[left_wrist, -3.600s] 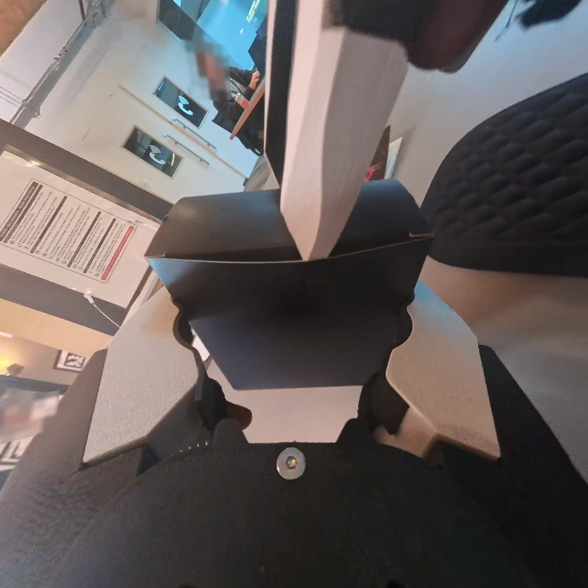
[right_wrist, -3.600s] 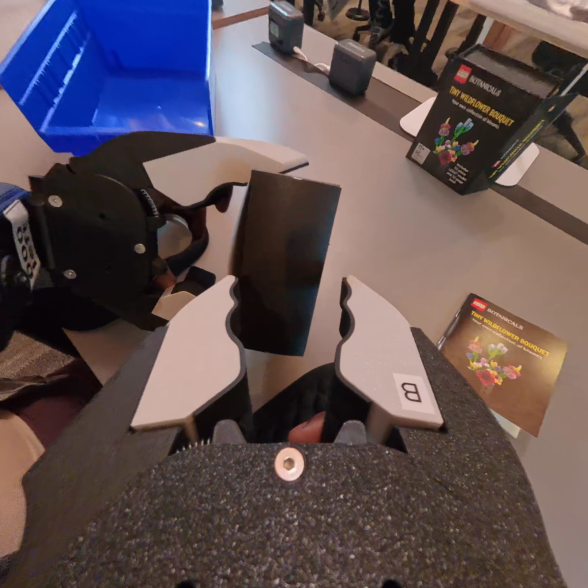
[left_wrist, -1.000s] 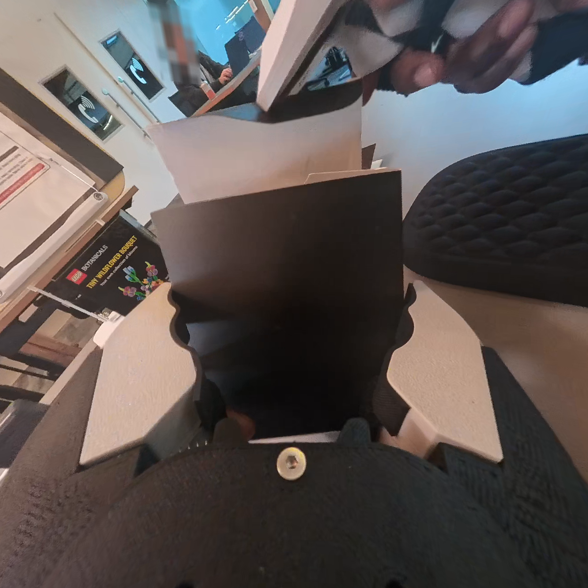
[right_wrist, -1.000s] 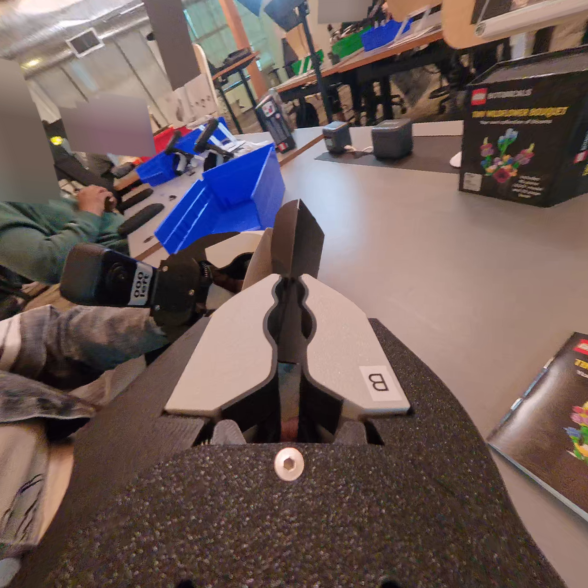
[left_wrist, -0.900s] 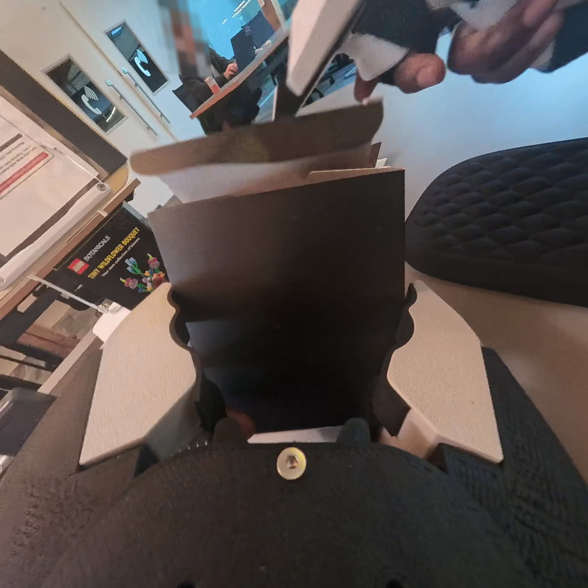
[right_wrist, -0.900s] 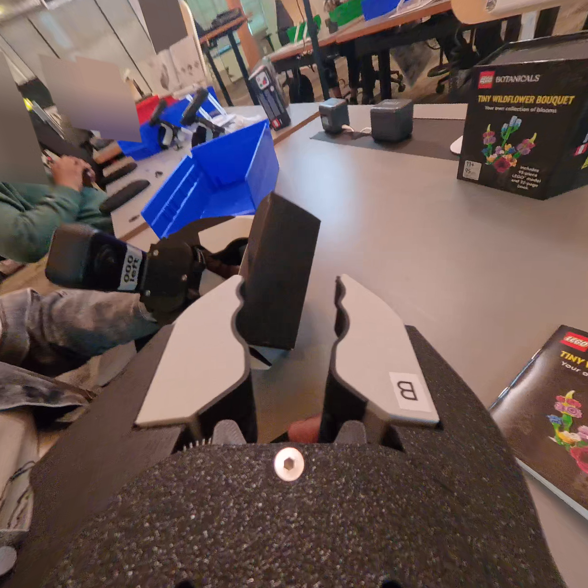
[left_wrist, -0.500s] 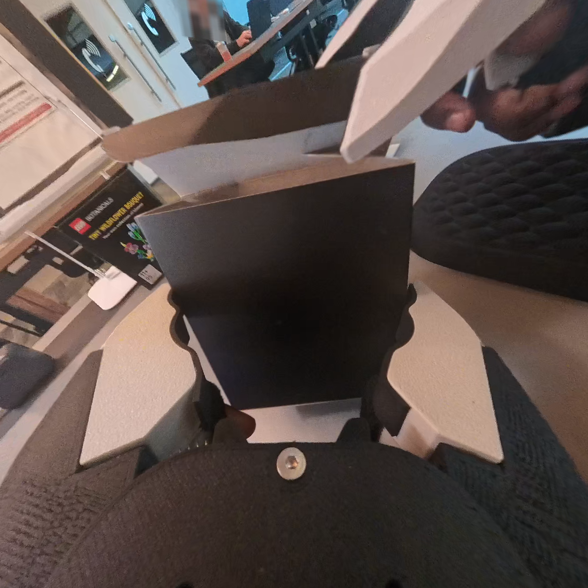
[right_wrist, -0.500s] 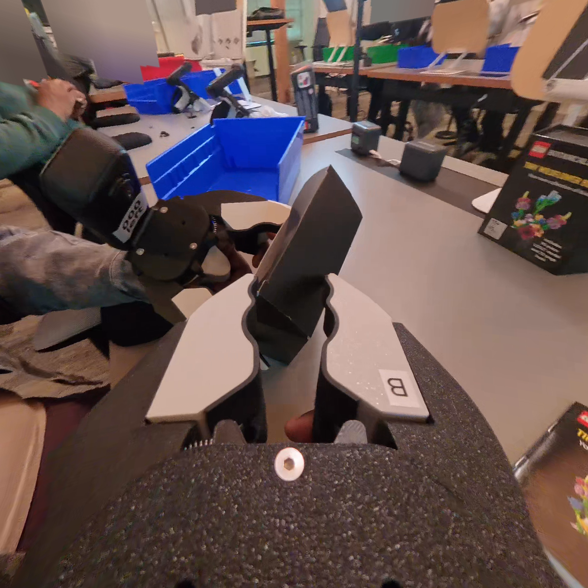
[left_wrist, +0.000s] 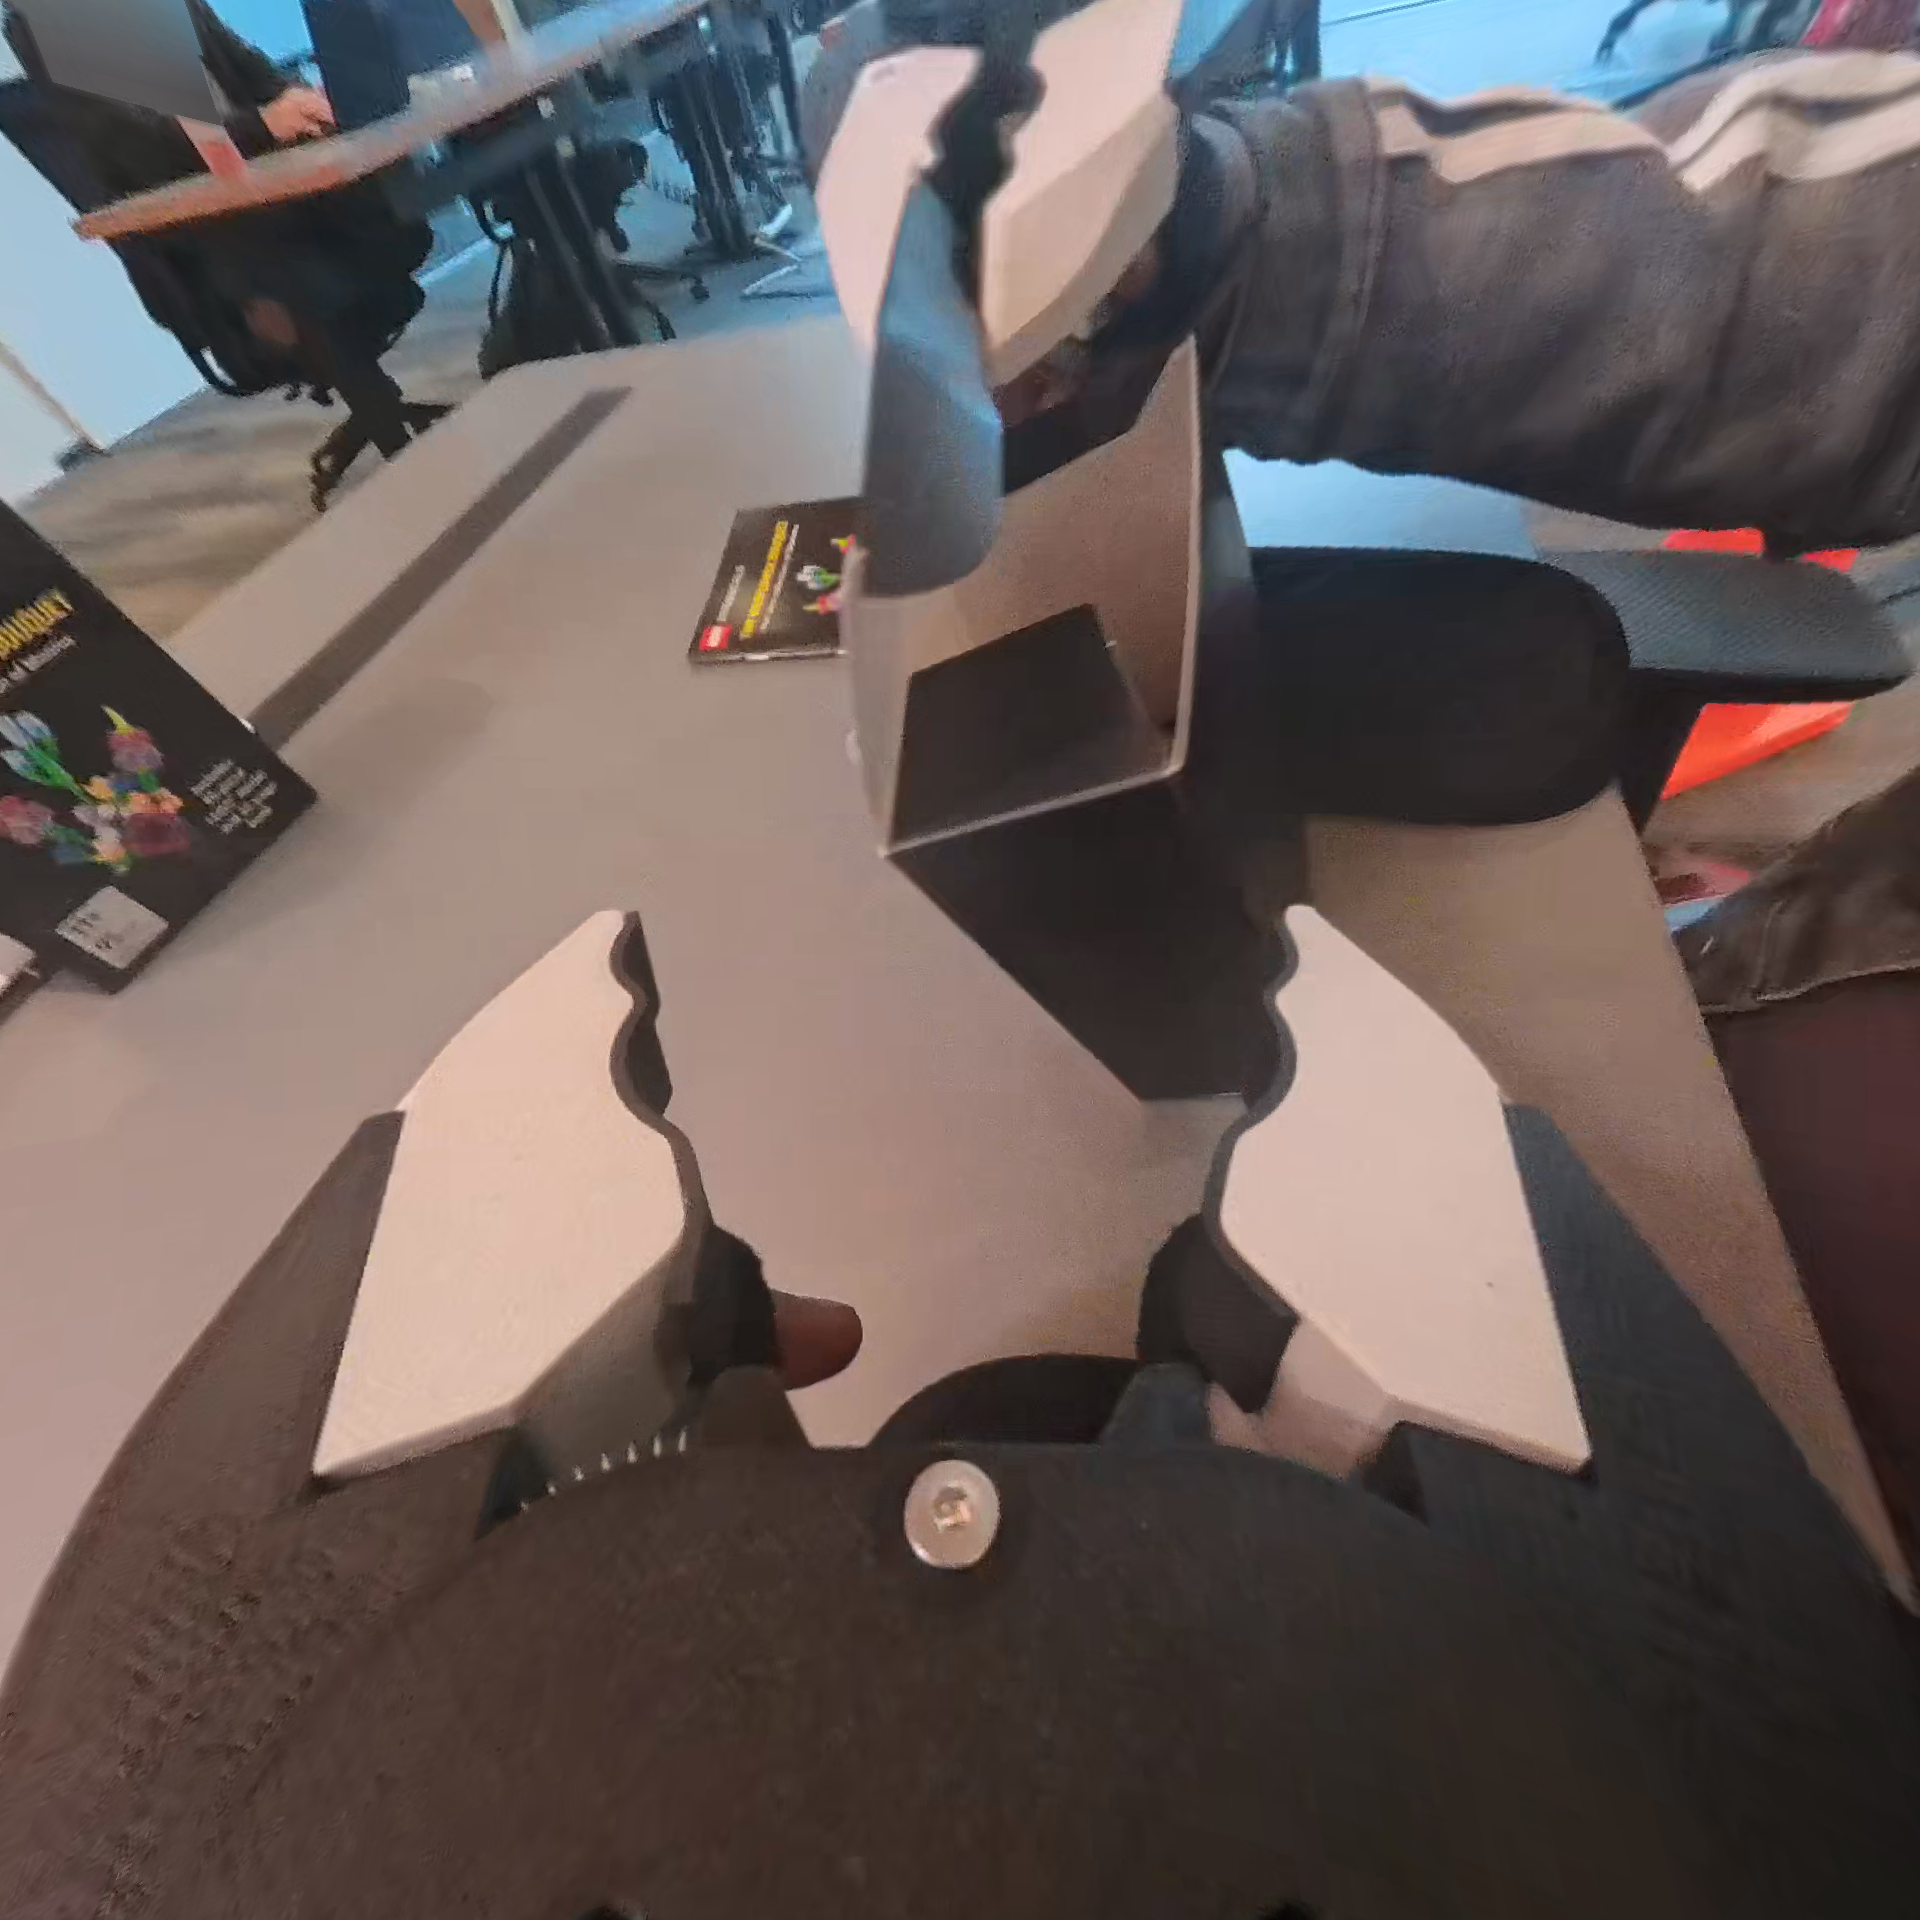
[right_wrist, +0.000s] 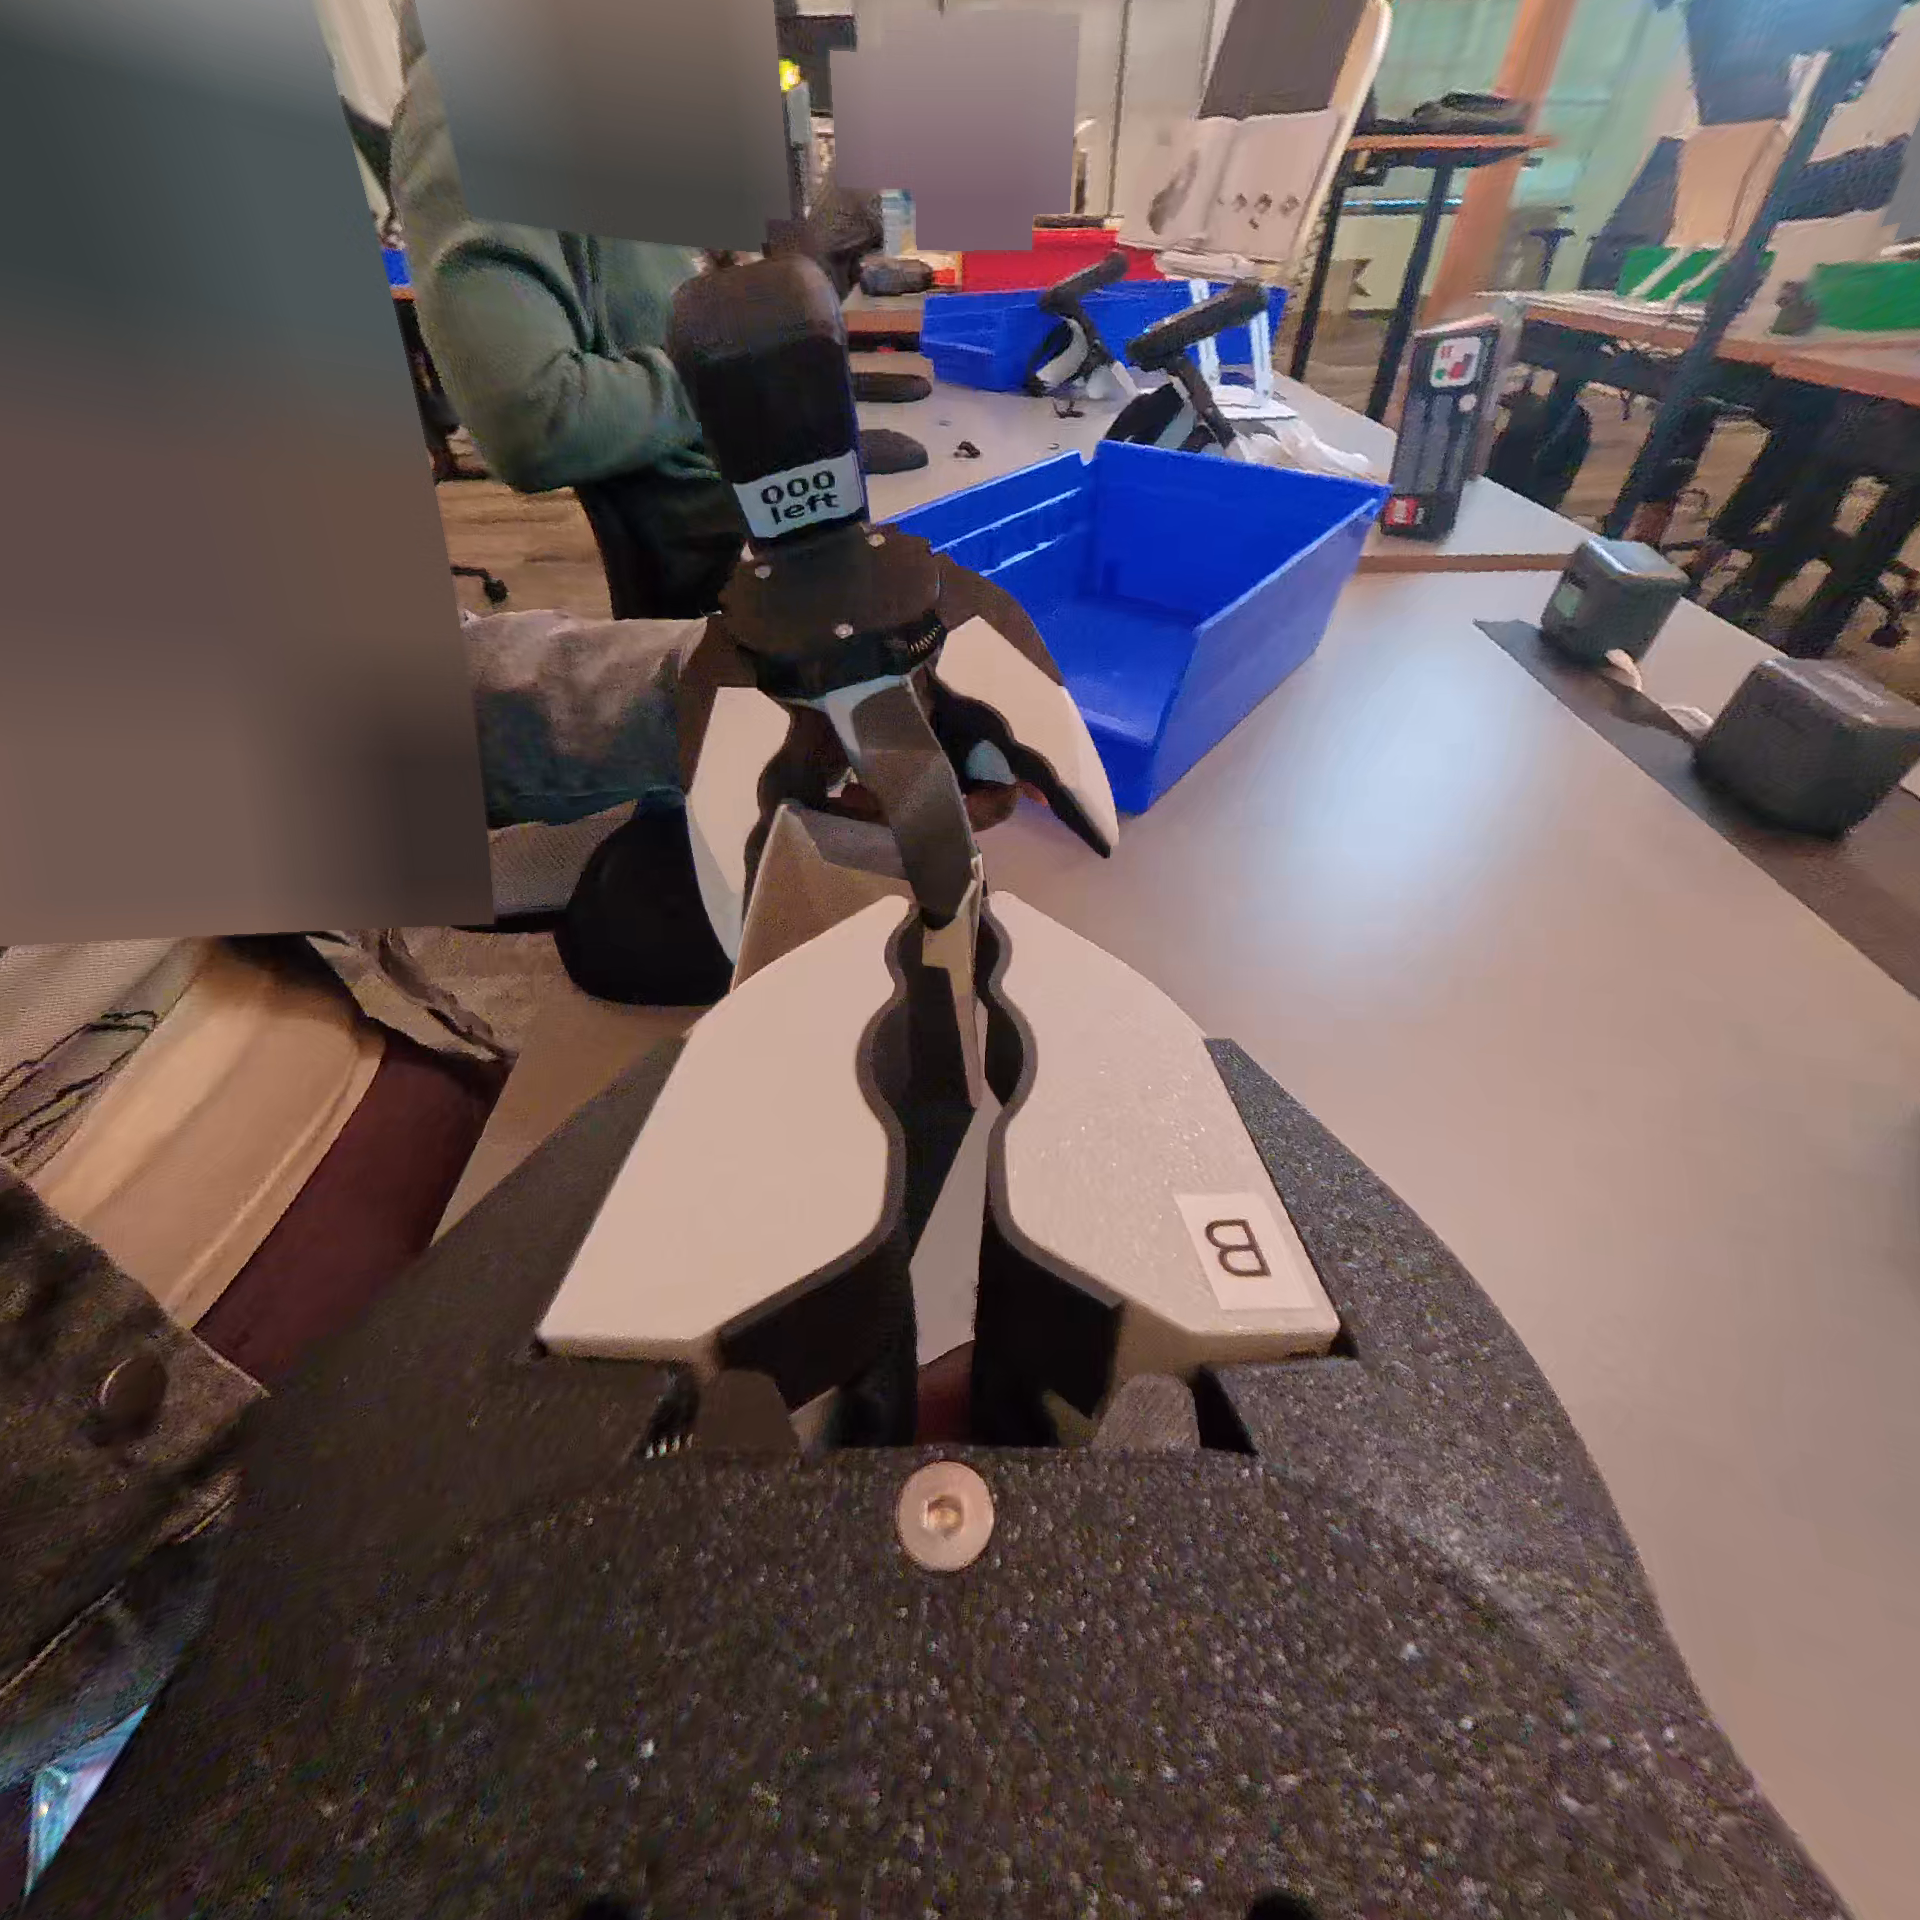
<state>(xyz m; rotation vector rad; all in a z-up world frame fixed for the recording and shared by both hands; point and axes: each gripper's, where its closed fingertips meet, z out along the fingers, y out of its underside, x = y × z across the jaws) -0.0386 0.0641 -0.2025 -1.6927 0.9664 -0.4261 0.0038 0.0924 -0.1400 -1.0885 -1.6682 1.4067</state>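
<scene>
A black cardboard box (left_wrist: 1091, 894) with an open top hangs tilted above the grey table (left_wrist: 520, 675). My right gripper (left_wrist: 971, 260) is shut on its grey flap (left_wrist: 925, 447) and holds it up; in the right wrist view (right_wrist: 945, 914) the pads pinch the thin flap (right_wrist: 951, 997). My left gripper (left_wrist: 954, 925) is open wide. The box's lower corner lies against its right finger (left_wrist: 1351, 1091), while its left finger (left_wrist: 540, 1143) stands well clear. The left gripper also shows in the right wrist view (right_wrist: 1023, 862), just beyond the box.
A printed flower box (left_wrist: 94, 748) stands at the left and a matching booklet (left_wrist: 779, 592) lies farther back. A blue bin (right_wrist: 1195, 623) sits behind the left gripper. Small grey devices (right_wrist: 1808, 748) lie at the right. A black chair armrest (left_wrist: 1455, 675) is at the table edge. Left tips to right tips: about 9 cm.
The left gripper held the box between its fingers; now the box has left that grasp. The right gripper opened, closed again on the flap and now carries the box.
</scene>
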